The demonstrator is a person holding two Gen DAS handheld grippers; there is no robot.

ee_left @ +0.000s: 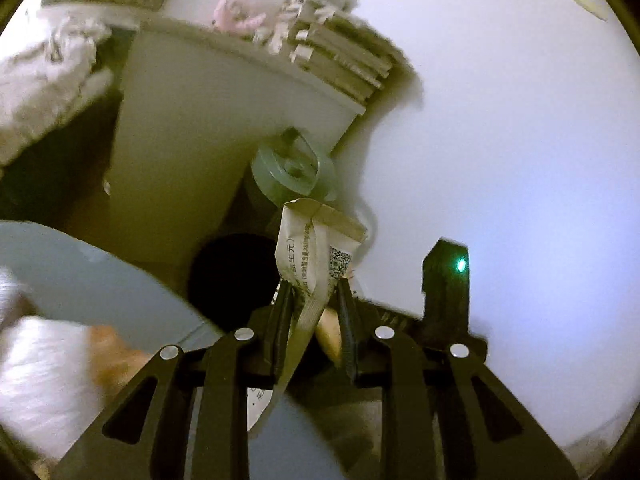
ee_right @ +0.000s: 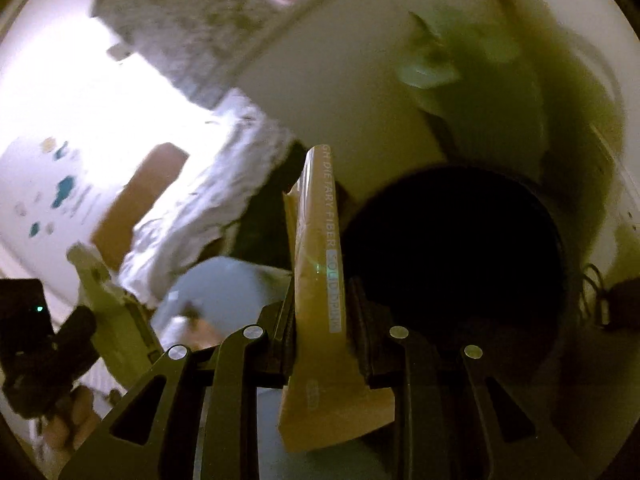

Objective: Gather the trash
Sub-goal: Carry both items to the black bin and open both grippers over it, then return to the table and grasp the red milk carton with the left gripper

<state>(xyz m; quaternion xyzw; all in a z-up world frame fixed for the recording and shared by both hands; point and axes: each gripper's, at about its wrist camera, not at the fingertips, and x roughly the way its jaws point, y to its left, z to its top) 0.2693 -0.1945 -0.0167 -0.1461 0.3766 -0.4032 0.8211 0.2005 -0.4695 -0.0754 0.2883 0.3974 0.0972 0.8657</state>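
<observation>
Yellow drink sachet (ee_right: 318, 264) clamped in our right gripper (ee_right: 320, 300), just left of the black bin mouth (ee_right: 452, 256). Left gripper (ee_left: 312, 292) pinches a crumpled white wrapper (ee_left: 316, 240) beside the same bin. Carrying step; next we likely centre over the opening and release.

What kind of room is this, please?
Probably a bedroom: rumpled white bedding, a white bedside table stacked with books, and a dark trash bin below it.

Dark bin opening (ee_right: 452, 248) lies right of the packet (ee_right: 320, 248).
</observation>
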